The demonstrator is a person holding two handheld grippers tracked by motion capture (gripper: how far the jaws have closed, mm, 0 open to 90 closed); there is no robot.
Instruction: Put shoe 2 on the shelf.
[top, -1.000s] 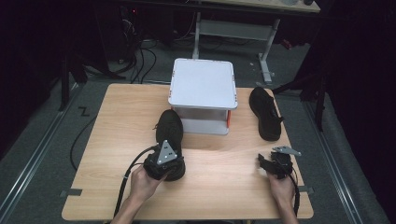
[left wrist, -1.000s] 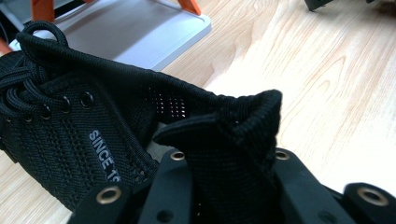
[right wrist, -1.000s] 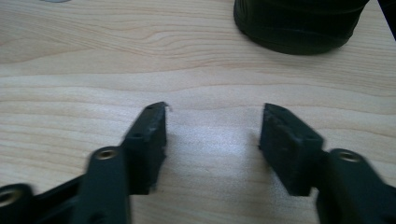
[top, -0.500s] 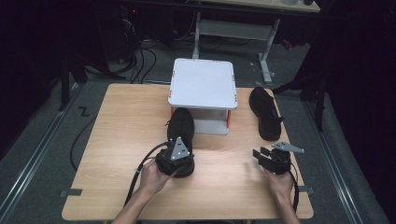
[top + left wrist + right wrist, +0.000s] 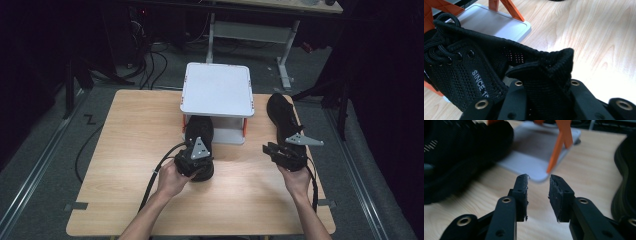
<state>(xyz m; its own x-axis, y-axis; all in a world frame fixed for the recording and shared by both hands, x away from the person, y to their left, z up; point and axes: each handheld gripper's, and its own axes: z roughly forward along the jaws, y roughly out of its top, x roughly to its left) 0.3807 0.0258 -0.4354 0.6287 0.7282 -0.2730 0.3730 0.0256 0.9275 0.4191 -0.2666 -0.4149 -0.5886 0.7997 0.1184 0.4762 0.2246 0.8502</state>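
**Shoe held by its heel at the rack**

A black shoe (image 5: 199, 134) is clamped at the heel collar by the left gripper (image 5: 192, 161), its toe under the white rack (image 5: 217, 90) on the bench (image 5: 130, 150). The right gripper (image 5: 272, 149), its jaws just narrowed with nothing between them, is held beside the second shoe (image 5: 282, 115).
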